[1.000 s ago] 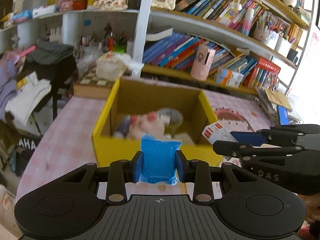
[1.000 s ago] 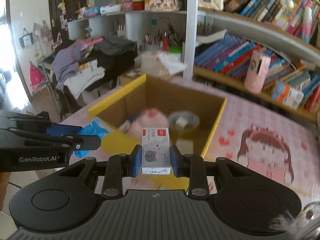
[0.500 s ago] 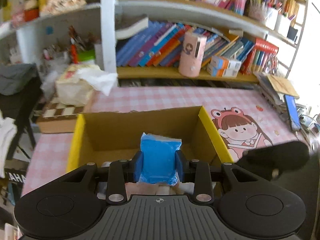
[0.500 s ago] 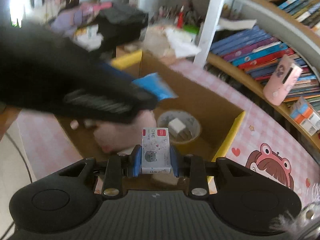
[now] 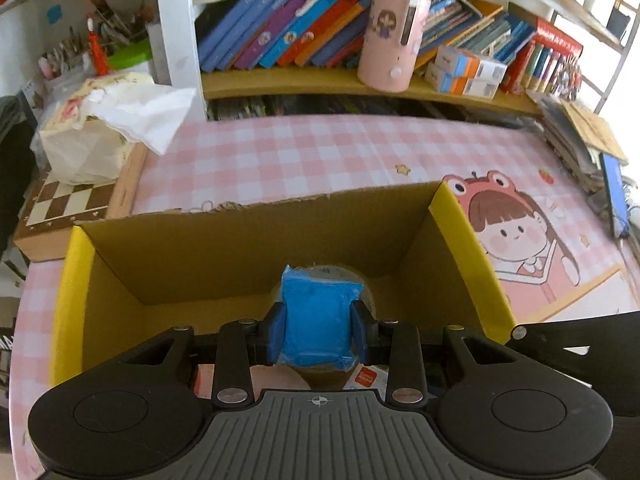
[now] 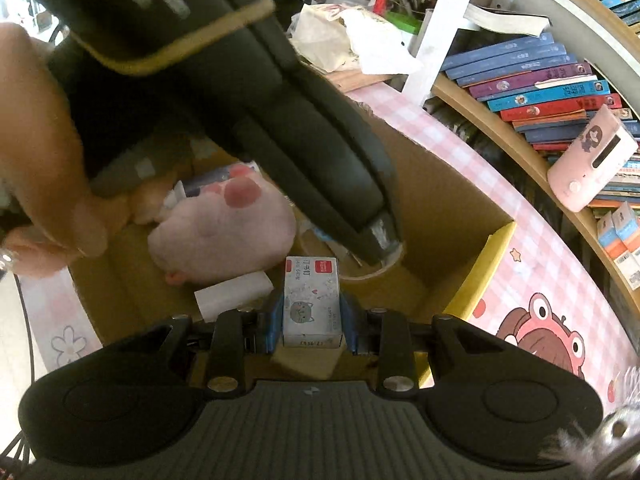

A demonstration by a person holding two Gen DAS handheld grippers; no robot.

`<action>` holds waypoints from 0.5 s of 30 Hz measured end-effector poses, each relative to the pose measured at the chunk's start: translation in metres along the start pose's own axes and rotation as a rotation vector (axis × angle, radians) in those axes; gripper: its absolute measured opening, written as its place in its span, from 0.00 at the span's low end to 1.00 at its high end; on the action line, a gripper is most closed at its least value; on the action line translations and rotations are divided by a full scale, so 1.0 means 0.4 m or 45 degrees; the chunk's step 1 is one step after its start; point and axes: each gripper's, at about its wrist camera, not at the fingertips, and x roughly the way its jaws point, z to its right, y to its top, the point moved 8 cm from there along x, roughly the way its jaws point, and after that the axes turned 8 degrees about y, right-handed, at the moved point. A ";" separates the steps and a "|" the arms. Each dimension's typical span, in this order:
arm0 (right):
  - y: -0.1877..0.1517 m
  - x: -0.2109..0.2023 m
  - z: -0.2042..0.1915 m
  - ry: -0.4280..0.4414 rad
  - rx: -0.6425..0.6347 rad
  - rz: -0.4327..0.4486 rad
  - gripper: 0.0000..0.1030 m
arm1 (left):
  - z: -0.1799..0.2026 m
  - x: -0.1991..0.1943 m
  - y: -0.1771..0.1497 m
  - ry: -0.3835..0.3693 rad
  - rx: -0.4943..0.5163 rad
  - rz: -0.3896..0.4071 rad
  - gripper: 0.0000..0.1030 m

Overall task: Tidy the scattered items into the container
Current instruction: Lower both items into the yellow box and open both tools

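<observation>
Left tongs clamped on a blue packet, held upright over the open cardboard box with yellow flap edges, tilted down into it. Right tongs clamped on a small white staple box with a cat print, also over the cardboard box near its near-right side. In the right wrist view the left tool's black body crosses from upper left, with a hand on it at the left. Inside the cardboard box: a white block just left of the staple box, a pink plush toy farther left, a tape roll toward the far right. The cardboard box sits on the pink checked tabletop. Chessboard at far left with a tissue bag on it. Bookshelf behind, with a pink canister.
</observation>
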 end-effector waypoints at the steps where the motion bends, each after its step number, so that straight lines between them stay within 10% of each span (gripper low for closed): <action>1: 0.000 0.002 0.000 0.005 -0.003 -0.002 0.28 | 0.002 0.005 0.000 0.003 0.003 -0.008 0.32; 7: 0.001 0.011 -0.005 0.020 -0.024 -0.002 0.29 | 0.005 0.008 0.000 0.033 0.013 0.010 0.34; 15: 0.010 -0.039 -0.001 0.008 -0.004 0.086 0.42 | -0.012 -0.050 -0.002 0.082 -0.021 0.084 0.64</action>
